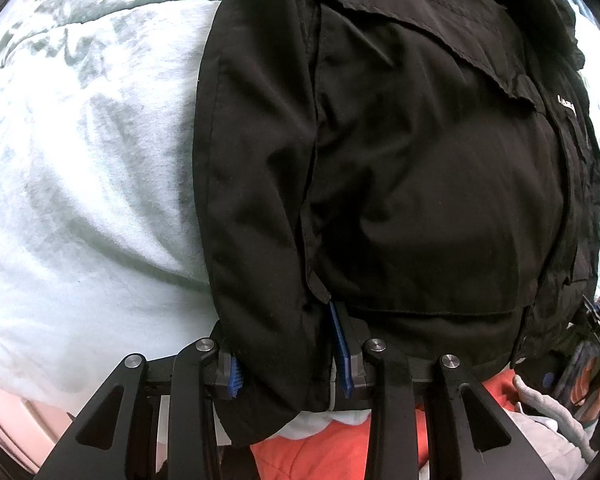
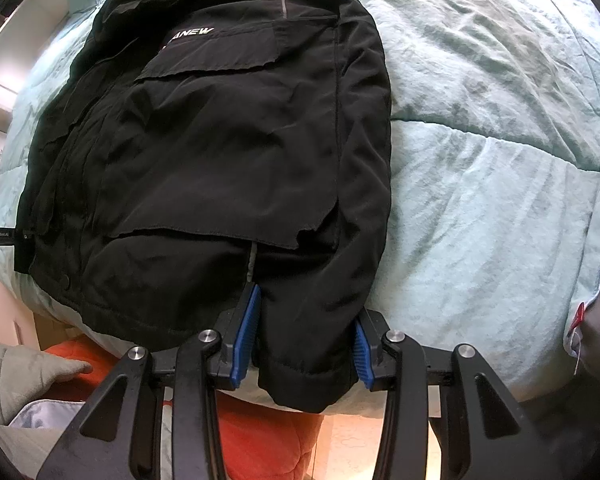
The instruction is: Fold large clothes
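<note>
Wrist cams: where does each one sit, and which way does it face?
Left wrist: sits on the left gripper, looking forward along its fingers at the black jacket's left sleeve on the pale green comforter; own blue-padded fingers straddle the cuff.
Right wrist: sits on the right gripper, facing the jacket's other sleeve, comforter to the right; own fingers flank that cuff, and the other gripper shows at the left edge.
Shared: jacket, comforter, orange fabric below the bed edge.

Jacket [image 2: 220, 152]: lies on quilt [image 2: 480, 160], hem at near edge. Left gripper [image 1: 290, 364] straddles its near left sleeve end; right gripper [image 2: 302, 344] straddles its near right sleeve end.
</note>
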### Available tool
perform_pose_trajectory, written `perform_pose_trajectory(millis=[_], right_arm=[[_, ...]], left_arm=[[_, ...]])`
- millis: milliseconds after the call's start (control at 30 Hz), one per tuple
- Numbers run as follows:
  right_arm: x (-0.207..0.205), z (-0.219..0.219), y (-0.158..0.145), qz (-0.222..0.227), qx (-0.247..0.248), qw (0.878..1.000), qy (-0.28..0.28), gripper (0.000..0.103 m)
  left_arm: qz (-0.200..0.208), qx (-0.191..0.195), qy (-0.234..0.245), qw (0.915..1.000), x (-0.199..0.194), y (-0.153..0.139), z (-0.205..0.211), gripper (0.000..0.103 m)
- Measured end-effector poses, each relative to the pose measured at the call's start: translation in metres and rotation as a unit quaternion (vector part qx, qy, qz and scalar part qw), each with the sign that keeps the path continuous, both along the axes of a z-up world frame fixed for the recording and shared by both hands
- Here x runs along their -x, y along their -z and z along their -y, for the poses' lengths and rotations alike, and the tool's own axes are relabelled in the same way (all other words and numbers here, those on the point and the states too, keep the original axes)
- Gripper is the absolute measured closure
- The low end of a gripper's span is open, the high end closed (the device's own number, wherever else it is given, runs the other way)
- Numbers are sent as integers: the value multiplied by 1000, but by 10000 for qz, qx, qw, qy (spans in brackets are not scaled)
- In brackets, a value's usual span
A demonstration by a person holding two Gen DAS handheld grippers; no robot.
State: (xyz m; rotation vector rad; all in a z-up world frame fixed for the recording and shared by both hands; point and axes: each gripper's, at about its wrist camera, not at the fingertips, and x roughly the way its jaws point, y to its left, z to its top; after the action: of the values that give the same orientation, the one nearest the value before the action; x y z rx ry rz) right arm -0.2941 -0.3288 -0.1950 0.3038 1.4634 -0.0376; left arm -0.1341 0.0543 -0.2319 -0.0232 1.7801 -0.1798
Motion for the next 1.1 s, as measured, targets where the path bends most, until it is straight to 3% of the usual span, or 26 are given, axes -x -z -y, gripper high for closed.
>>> perform_pose_trajectory(millis=[600, 1100], right_arm=[[-6, -18, -9, -52, 383, 9993, -6, 57], [-18, -19, -9, -248, 387, 9989, 124, 57]], left_arm=[[93, 288, 105, 9995, 8, -6, -15, 68], [128, 401, 109, 9991, 8, -8, -29, 66]])
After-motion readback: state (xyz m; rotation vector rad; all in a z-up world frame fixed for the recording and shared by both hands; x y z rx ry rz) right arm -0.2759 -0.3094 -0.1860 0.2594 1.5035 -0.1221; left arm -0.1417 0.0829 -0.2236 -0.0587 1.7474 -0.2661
